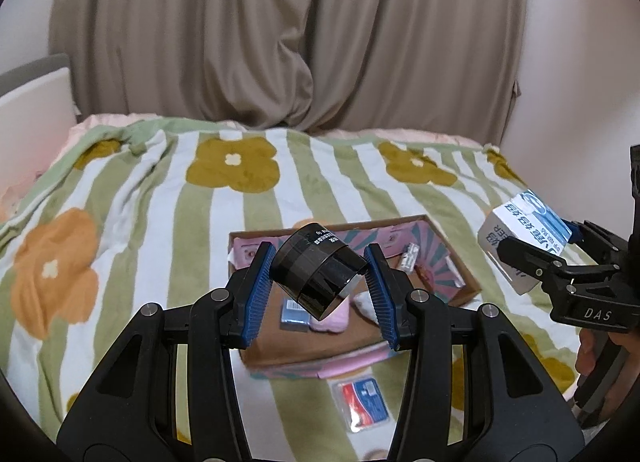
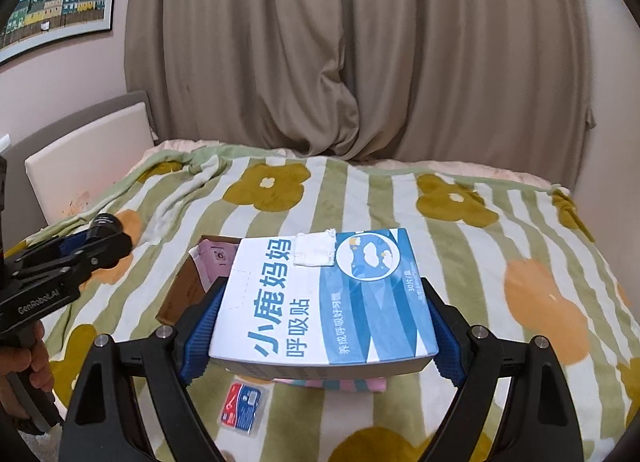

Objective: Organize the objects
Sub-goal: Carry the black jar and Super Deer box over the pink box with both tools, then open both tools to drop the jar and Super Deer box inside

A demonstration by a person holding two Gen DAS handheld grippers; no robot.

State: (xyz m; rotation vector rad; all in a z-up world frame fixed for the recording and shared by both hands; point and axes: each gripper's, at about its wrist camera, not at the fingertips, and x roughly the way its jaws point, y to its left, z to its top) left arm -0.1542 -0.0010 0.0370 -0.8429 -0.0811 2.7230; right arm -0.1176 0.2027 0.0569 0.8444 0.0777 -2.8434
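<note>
left gripper [image 1: 318, 282] clamps a black jar [image 1: 316, 272], right gripper [image 2: 320, 322] clamps a blue-white box [image 2: 324, 298], both above the cardboard tray [image 1: 452, 258].

The left gripper [image 1: 318, 282] clamps a black jar [image 1: 318, 272]; the right gripper [image 2: 320, 326] grips a blue-white box [image 2: 324, 298], both raised.

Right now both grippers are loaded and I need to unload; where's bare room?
The cardboard tray is crowded at its near middle, under the black jar in the left gripper. Its far strip looks barer. The blanket is open left of the tray, less so in front, where a red-blue packet lies. The right gripper holds the blue-white box.
</note>
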